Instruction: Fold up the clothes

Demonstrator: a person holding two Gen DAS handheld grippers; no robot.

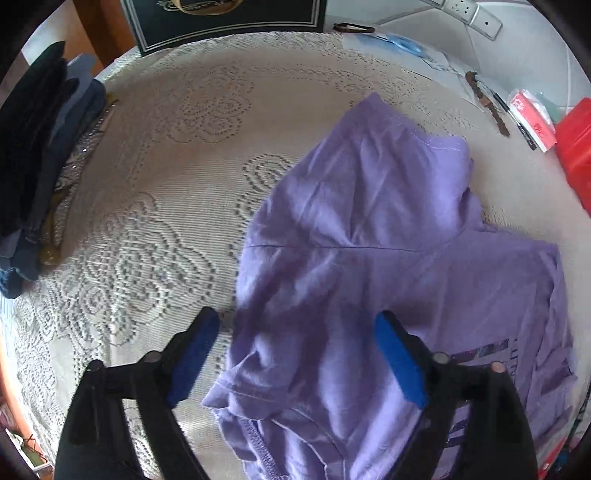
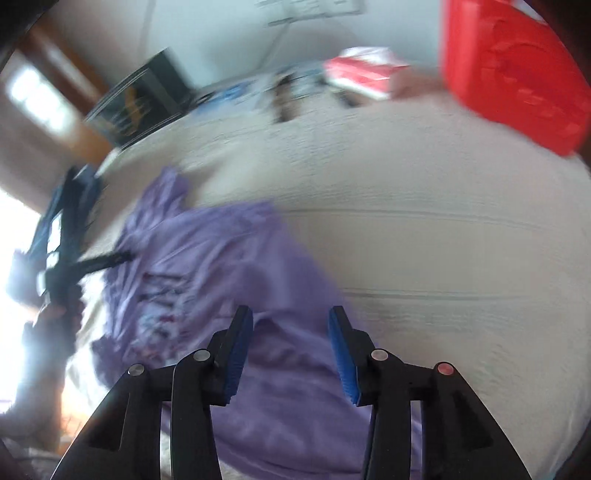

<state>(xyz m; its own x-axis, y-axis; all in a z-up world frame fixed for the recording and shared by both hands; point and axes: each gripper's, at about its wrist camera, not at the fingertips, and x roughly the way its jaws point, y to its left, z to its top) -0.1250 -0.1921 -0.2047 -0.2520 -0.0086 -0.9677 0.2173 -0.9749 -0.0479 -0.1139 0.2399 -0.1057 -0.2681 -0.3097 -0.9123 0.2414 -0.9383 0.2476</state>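
Note:
A lilac T-shirt (image 1: 369,236) with a printed front lies crumpled on the lace-covered table (image 1: 166,177), one sleeve folded over the body. My left gripper (image 1: 295,336) hangs open just above the shirt's near sleeve, blue pads wide apart, nothing between them. The right wrist view is blurred by motion. There the same lilac T-shirt (image 2: 229,266) spreads left and under my right gripper (image 2: 291,332), which is open over the cloth with its blue pads apart. The other gripper (image 2: 70,269) shows as a dark shape at the left edge.
A stack of dark blue folded clothes (image 1: 40,155) sits at the table's left. A black framed box (image 1: 225,22) stands at the back. A red crate (image 1: 576,147) (image 2: 517,70), a red-white packet (image 1: 532,122), pens and a watch strap (image 1: 487,103) lie at the right.

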